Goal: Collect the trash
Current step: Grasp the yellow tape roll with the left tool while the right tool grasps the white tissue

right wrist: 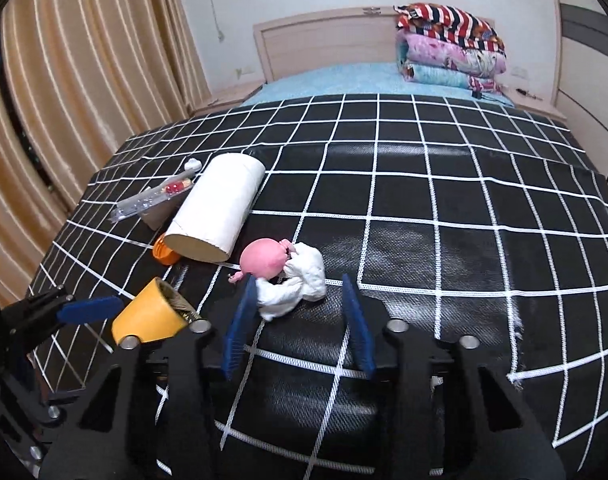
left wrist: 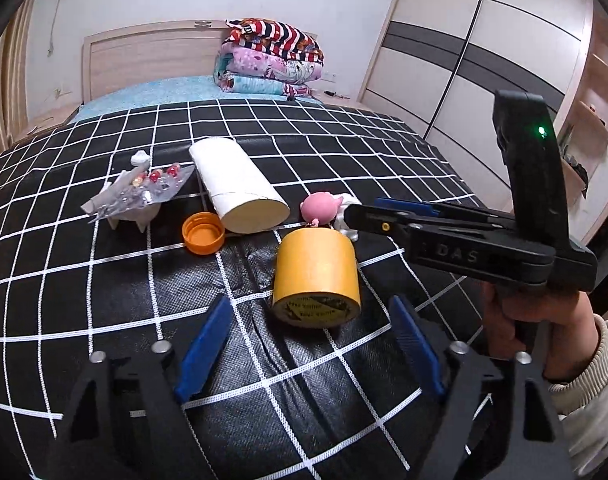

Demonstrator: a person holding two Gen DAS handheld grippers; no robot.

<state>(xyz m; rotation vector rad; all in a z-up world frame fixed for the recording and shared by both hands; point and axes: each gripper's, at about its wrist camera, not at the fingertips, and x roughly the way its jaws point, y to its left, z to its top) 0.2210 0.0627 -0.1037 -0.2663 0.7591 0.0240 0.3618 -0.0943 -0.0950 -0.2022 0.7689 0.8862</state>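
On the black checked cloth point(left wrist: 104, 288) lie a yellow tape roll point(left wrist: 316, 276), a white paper roll point(left wrist: 238, 186), an orange cap point(left wrist: 203, 233), a blister pack of pills point(left wrist: 144, 190), a pink toy point(left wrist: 320, 207) and a crumpled white tissue point(right wrist: 300, 280). My left gripper point(left wrist: 310, 344) is open, its fingers either side of the tape roll's near end. My right gripper point(right wrist: 298, 318) is open, its fingers flanking the tissue next to the pink toy point(right wrist: 262, 258). The tape roll point(right wrist: 148, 318) and left gripper finger point(right wrist: 90, 309) show at lower left of the right wrist view.
A stack of folded quilts point(left wrist: 268, 56) lies at the headboard point(left wrist: 144, 52). A wardrobe point(left wrist: 484, 48) stands to the right, curtains point(right wrist: 76, 80) to the left. The cloth's frayed right edge point(right wrist: 516, 360) is near my right gripper.
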